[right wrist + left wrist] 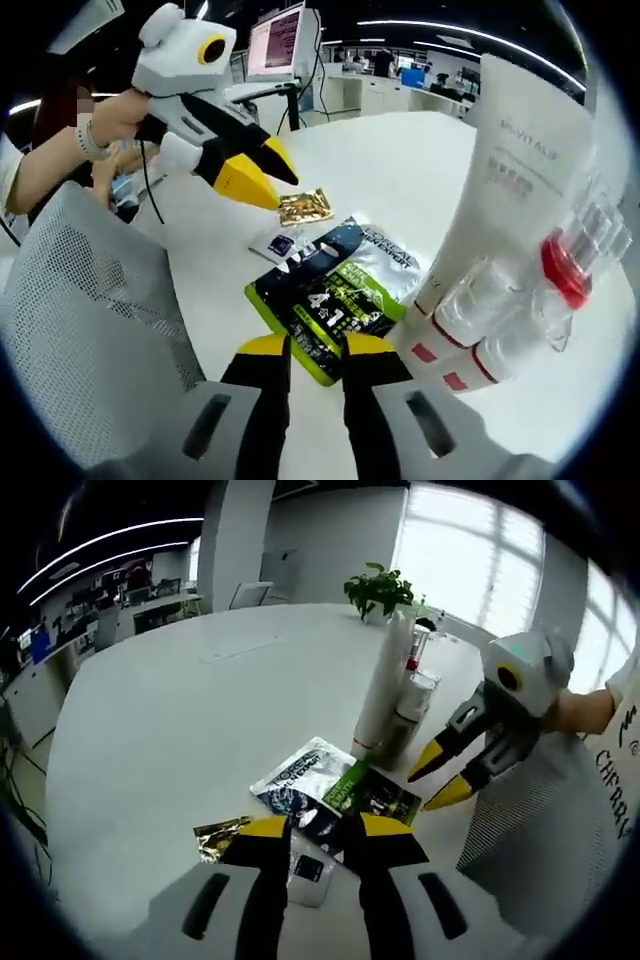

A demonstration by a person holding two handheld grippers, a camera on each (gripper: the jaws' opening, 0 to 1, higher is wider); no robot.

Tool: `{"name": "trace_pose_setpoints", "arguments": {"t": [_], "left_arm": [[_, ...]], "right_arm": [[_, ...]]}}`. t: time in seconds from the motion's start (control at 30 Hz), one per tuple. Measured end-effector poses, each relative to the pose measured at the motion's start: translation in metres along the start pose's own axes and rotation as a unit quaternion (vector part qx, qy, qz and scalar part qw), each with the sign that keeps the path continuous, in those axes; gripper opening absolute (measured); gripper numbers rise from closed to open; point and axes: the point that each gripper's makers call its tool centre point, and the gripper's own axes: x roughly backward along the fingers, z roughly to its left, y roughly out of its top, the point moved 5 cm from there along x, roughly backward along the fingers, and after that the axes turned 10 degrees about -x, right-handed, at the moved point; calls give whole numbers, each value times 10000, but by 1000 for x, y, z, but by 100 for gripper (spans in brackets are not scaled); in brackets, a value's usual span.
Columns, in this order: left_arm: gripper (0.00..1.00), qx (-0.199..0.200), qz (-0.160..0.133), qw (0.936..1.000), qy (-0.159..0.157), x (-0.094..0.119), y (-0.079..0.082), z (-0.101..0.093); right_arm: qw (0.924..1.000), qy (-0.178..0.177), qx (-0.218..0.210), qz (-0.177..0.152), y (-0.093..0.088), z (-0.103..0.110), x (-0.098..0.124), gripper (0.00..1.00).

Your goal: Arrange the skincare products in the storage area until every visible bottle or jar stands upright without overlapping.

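1. left gripper view: my left gripper [317, 832] rises from the bottom edge with its yellow-tipped jaws spread apart, nothing between them.
2. the landmark is the green and black packet [372, 792], lying flat on the white table [180, 710] just beyond my jaws.
3. a silver and dark sachet [298, 776] lies touching the packet's left side, a small gold sachet [218, 836] sits further left, and a small white sachet [308, 872] lies nearer me, partly behind my jaws.
4. just past the packet a tall white tube [383, 688] stands upright, with clear bottles [412, 705] close against its right side.
5. the right gripper [437, 785] comes in right of the packet, jaws apart and empty, held by a hand [585, 708].
6. a potted plant [378, 588] sits far beyond the tube.
7. right gripper view: my right gripper [314, 352] has jaws parted, empty, tips just short of the green and black packet [325, 310].
8. the silver and dark sachet [375, 262] lies under the packet's far side; the gold sachet [305, 206] and small white sachet [278, 243] lie beyond.
9. right of the packet stands the white tube [510, 190] with the clear bottles [520, 320], one red-capped.
10. the left gripper [275, 175] hovers above the gold sachet, open.
11. a grey mesh chair back [90, 330] sits left of the packet.
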Motion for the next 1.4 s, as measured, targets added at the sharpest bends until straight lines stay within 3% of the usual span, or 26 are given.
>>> {"name": "trace_pose_setpoints", "arguments": {"t": [0.27,0.37,0.73,1.07,1.4], "left_arm": [[24,-147,-127,9997,176,16,8,-15],[24,-145,-155,9997,82,23,9,-21],[44,-364,-11,9990,247,44,16,-33],[63,-518,170,9969,561,55,14,-37],[74,-480,156,9955,801,67,12,-45]], "right_arm": [[9994,-171,-43,-295,5,1,34,23],[9988,-283,-93,-393,5,1,45,24],[9953,-681,-315,-608,2,-3,78,48],[9906,-1114,-317,-728,1,-24,104,65],[9907,-1055,-332,-795,-4,-24,113,82]]}}
